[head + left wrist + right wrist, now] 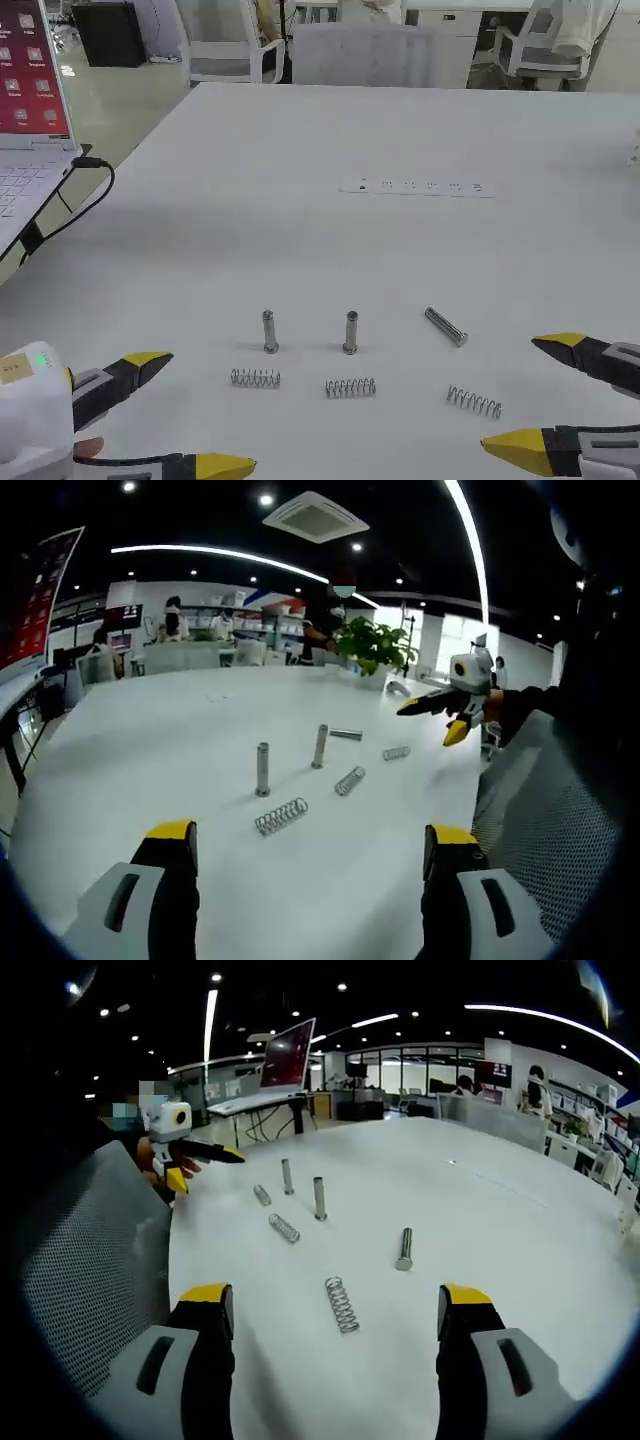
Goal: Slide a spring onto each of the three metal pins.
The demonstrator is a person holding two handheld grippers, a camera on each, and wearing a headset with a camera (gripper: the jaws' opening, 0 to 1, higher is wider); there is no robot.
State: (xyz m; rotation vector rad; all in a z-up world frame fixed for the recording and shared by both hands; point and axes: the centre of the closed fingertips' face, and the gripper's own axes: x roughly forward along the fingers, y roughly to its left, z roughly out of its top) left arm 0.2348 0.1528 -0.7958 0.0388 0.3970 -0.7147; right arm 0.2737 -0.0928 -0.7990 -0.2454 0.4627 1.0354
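Over white table [300,150], left gripper [207,411] and right gripper [510,392] hover spread

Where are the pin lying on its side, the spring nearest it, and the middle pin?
Lying pin [445,327], head view, middle of its shaft.
Nearest spring [474,402], head view, middle coils.
Middle pin [351,331], head view, middle of its upright shaft.

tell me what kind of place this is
Probably an open-plan office: a big white table with a laptop beside it, office chairs behind, and more desks under recessed ceiling lights.
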